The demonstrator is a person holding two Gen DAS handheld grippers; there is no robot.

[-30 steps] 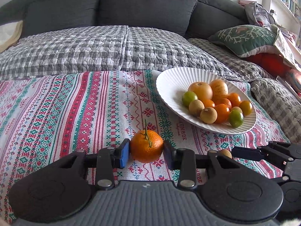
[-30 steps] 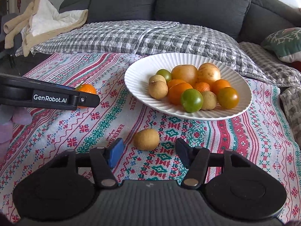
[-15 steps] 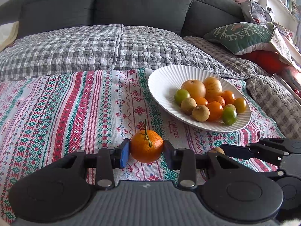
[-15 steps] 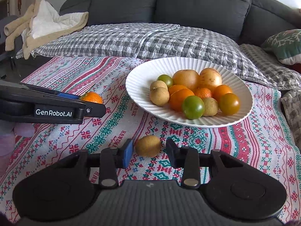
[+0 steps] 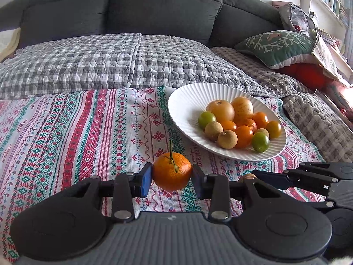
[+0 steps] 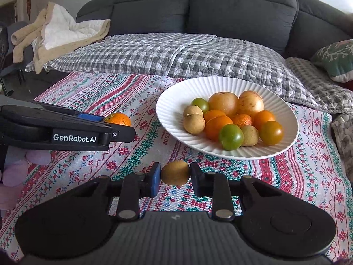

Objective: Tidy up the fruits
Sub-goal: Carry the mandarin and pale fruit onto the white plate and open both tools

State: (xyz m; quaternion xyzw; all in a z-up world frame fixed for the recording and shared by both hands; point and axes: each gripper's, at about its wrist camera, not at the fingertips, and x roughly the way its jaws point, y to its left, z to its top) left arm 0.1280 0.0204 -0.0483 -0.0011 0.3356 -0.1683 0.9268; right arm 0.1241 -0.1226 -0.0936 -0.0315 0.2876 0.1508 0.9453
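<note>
Nearest, the right gripper [image 6: 175, 177] pinches a small brown longan [image 6: 175, 172] low over the patterned cloth [image 6: 286, 176]; the fruit is round and hard-skinned and caught only at its sides, so a quick lift could squirt it out and send it rolling toward the near edge. To its left, the left gripper [image 5: 172, 182] clamps a stemmed tangerine [image 5: 172, 171], also just above the cloth; squeezing harder could bruise the soft peel. Farther off and right, the white plate [image 6: 176, 92] already holds a crowded heap of fruit, so dropping either piece onto the pile could knock others over the shallow rim.
</note>
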